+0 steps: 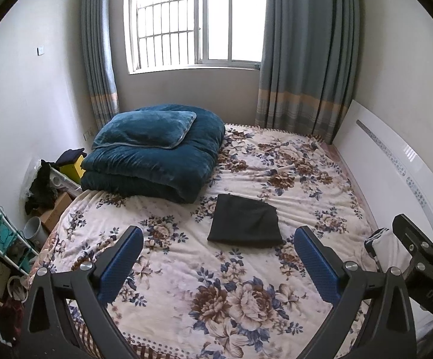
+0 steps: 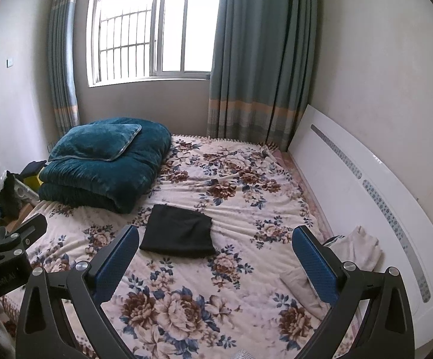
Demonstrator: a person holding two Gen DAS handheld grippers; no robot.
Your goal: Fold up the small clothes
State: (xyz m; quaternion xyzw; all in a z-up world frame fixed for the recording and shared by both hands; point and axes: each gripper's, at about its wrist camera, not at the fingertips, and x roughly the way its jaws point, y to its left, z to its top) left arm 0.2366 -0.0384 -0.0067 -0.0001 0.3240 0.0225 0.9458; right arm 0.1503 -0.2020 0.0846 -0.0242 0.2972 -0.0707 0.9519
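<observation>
I hold my left gripper (image 1: 217,257) and right gripper (image 2: 215,255) above the near end of the bed (image 1: 321,179), both spread wide and holding nothing. The black garment (image 1: 244,223) lies folded flat beyond them, mid-bed, apparently done. A pale cloth (image 2: 356,248) bunched right of the black garment looks unfolded, probably next. Left of it, a teal quilt (image 1: 156,161) crowds that corner.

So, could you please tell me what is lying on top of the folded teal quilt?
A matching teal pillow rests on the folded teal quilt, tilted toward its left. Whatever lies beneath the pillow is covered.
</observation>
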